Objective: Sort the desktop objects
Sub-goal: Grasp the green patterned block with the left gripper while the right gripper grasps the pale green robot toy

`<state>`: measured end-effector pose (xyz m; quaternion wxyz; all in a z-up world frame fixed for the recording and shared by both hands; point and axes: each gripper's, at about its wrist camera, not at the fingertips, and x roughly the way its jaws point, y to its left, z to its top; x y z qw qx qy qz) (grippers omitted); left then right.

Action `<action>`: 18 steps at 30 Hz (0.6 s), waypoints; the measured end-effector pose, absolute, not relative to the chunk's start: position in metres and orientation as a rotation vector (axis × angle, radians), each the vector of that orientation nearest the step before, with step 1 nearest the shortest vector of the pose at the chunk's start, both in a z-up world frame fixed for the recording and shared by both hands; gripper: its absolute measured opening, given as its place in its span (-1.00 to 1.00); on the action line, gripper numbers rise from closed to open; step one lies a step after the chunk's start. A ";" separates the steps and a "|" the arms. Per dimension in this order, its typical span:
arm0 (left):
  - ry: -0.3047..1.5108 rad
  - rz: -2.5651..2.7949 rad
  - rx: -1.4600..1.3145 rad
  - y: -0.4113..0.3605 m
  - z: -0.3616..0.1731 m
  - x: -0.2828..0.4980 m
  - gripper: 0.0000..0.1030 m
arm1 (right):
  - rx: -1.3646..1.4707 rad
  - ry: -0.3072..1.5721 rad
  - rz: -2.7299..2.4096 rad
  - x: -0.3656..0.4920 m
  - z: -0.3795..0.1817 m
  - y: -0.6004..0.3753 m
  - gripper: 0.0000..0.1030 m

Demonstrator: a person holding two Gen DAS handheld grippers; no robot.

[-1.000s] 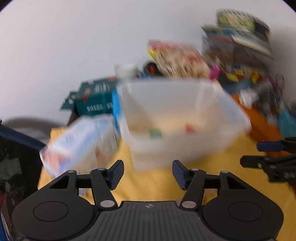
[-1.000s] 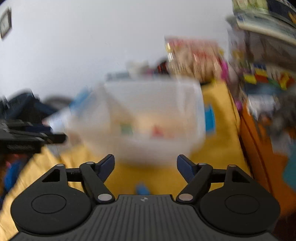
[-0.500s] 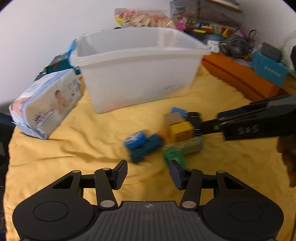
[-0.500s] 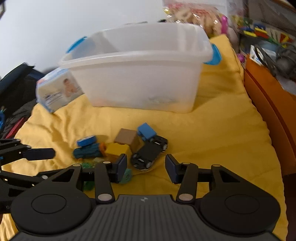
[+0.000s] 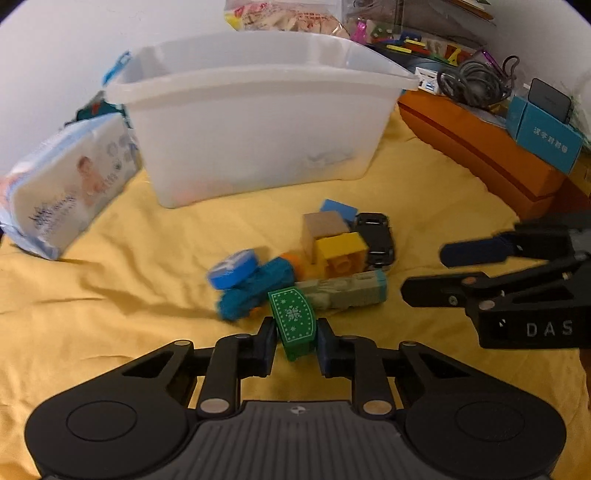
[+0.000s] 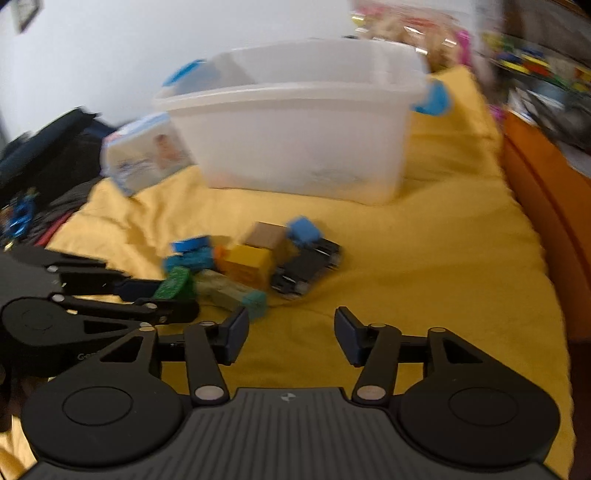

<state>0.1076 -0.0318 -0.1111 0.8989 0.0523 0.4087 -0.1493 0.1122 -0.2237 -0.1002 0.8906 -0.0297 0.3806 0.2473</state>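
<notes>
A heap of small toys lies on the yellow cloth point(image 5: 110, 295): a yellow brick point(image 5: 341, 251), a tan block point(image 5: 325, 227), a black toy car point(image 5: 375, 236), a blue tape roll point(image 5: 232, 267) and a teal toy point(image 5: 255, 293). My left gripper point(image 5: 295, 338) is shut on a green patterned block point(image 5: 293, 319) at the near edge of the heap; it also shows in the right wrist view point(image 6: 173, 282). My right gripper point(image 6: 290, 334) is open and empty, just in front of the black car point(image 6: 306, 267). A clear plastic bin point(image 5: 258, 110) stands behind the heap.
A pack of baby wipes point(image 5: 62, 184) leans left of the bin. An orange box point(image 5: 480, 147) with a blue carton point(image 5: 543, 136) and cables point(image 5: 472, 81) runs along the right. Snack bags point(image 5: 288, 14) and clutter sit behind the bin. A dark bag point(image 6: 48, 155) lies off the left edge.
Both grippers dropped from the bin down to the toy heap. My left gripper closed onto the green block. My right gripper drew back a little from the car.
</notes>
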 end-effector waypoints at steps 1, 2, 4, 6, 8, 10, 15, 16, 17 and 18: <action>0.844 -0.303 0.103 -0.025 -0.110 0.106 -0.50 | -0.079 0.784 0.552 0.115 -0.102 -0.218 0.09; 0.845 -0.295 0.095 -0.018 -0.108 0.105 -0.50 | -0.103 0.785 0.574 0.118 -0.104 -0.213 0.08; 0.855 -0.273 0.090 -0.005 -0.107 0.103 -0.50 | -0.141 0.817 0.613 0.127 -0.112 -0.202 0.08; 0.863 -0.251 0.098 0.006 -0.107 0.099 -0.50 | -0.153 0.845 0.637 0.135 -0.120 -0.195 0.08; 0.869 -0.233 0.097 0.016 -0.108 0.096 -0.50 | -0.157 0.832 0.664 0.135 -0.120 -0.190 0.07; 0.870 -0.218 0.081 0.023 -0.107 0.094 -0.50 | -0.155 0.822 0.713 0.133 -0.117 -0.183 0.08; 0.871 -0.209 0.065 0.030 -0.108 0.091 -0.50 | -0.196 0.840 0.777 0.129 -0.119 -0.167 0.05; 0.873 -0.209 0.061 0.031 -0.108 0.090 -0.50 | -0.194 0.845 0.776 0.130 -0.120 -0.164 0.03; 0.874 -0.207 0.059 0.031 -0.108 0.090 -0.50 | -0.191 0.850 0.775 0.130 -0.121 -0.161 -0.06; 0.873 -0.206 0.059 0.032 -0.108 0.089 -0.50 | -0.196 0.847 0.770 0.129 -0.121 -0.159 -0.11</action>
